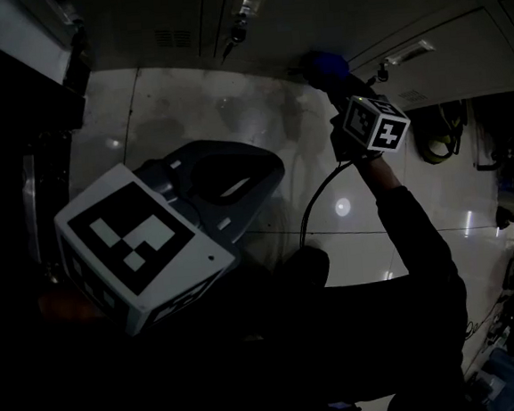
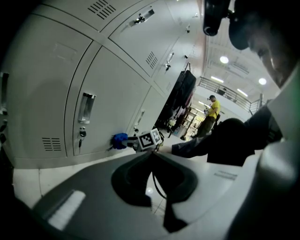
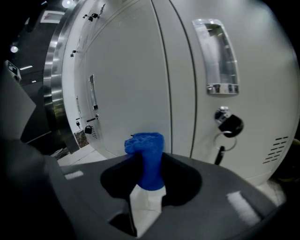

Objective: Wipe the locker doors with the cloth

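Low on the locker front, the blue cloth [image 3: 145, 145] points bunched-end-first at a locker door [image 3: 126, 79], just beside a vertical seam. Contact with the panel: cannot tell. The cloth's long axis runs straight out along the right gripper [image 3: 147, 171], whose jaws are clamped on its lower half. A keyed lock [image 3: 226, 124] sits off to one side, apart from the cloth. Left gripper [image 2: 152, 153]: jaws together, nothing between them, well back from the lockers. Judgement: the right side is nearer, so the coming stroke calls for pressing forward, then sweeping across the panel clear of the key.
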